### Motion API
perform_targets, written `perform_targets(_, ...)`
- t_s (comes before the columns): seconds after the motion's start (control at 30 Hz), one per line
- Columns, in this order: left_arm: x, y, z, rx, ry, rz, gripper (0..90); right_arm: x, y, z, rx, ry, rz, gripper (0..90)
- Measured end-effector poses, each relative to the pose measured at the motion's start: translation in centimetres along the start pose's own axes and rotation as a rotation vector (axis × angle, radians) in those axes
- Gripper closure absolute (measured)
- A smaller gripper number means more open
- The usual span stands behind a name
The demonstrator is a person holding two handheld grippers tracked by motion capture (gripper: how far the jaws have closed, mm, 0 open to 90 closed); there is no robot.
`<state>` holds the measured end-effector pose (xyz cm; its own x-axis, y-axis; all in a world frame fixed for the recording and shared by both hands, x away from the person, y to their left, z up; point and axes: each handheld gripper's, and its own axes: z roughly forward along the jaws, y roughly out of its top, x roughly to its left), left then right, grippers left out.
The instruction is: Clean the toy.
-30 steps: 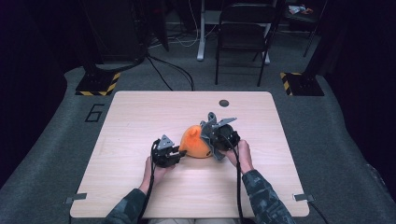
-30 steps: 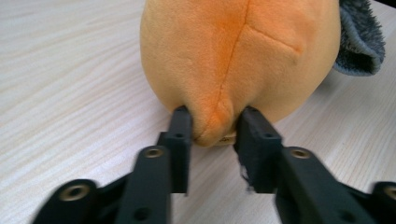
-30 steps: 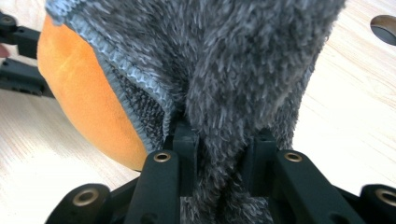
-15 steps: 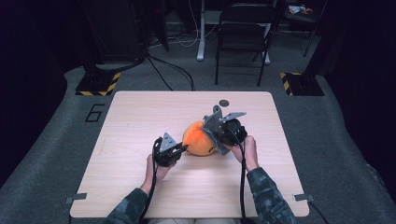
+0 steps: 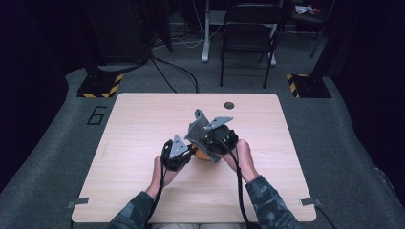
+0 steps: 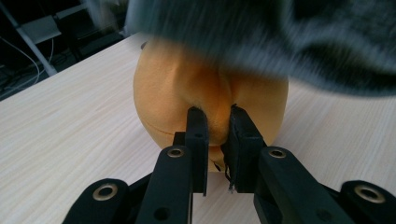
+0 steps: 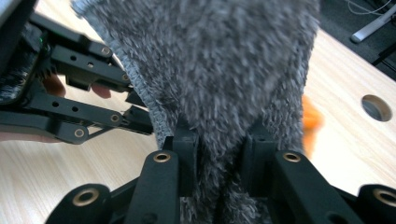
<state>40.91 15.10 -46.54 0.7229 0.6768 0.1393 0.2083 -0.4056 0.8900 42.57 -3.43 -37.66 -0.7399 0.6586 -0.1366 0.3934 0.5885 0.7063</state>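
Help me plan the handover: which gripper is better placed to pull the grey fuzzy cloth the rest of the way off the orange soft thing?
Right. The right gripper is shut on the grey cloth, lifted above the orange soft thing. The left gripper pinches that thing, anchoring it on the table.

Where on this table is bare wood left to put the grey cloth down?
Bare: the light wooden table left of the left gripper, and its right side beyond the right gripper. Crowded: the centre, where both grippers meet around the orange soft ball and grey fuzzy cloth.
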Motion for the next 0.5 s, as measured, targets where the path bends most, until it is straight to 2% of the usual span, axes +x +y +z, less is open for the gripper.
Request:
perform_targets(0.07, -0.2, 0.0, 0.1, 0.007, -0.006, 0.015, 80.5, 0.3, -0.1, 0.8, 0.028, -0.010, -0.016, 71.7)
perform_targets(0.13, -0.3, -0.1, 0.1, 0.024, -0.004, 0.034, 80.7, 0.3, -0.4, 1.5, 0.042, -0.018, 0.000, 72.2)
perform_targets(0.17, -0.4, -0.2, 0.2, 0.015, -0.003, 0.030, 80.9, 0.1, -0.5, 1.6, 0.054, -0.028, -0.001, 72.5)
perform_targets(0.27, -0.2, -0.2, 0.2, 0.012, -0.005, 0.032, 81.3, -0.9, -0.7, 1.6, 0.041, -0.049, 0.016, 72.8)
perform_targets(0.33, -0.2, -0.3, 0.2, 0.014, -0.010, 0.025, 81.4, -1.5, -1.0, 1.5, 0.050, -0.077, 0.044, 72.9)
perform_targets(0.4, -0.2, -0.3, 0.1, 0.015, -0.008, 0.020, 81.4, -2.3, -1.3, 1.5, 0.056, -0.108, 0.048, 72.9)
perform_targets(0.47, -0.1, -0.4, 0.1, 0.015, -0.010, 0.015, 81.4, -3.0, -1.7, 1.5, 0.081, -0.163, 0.064, 72.9)
perform_targets(0.5, 0.0, -0.4, 0.1, 0.015, -0.012, 0.014, 81.4, -3.4, -2.0, 1.6, 0.096, -0.174, 0.081, 72.8)
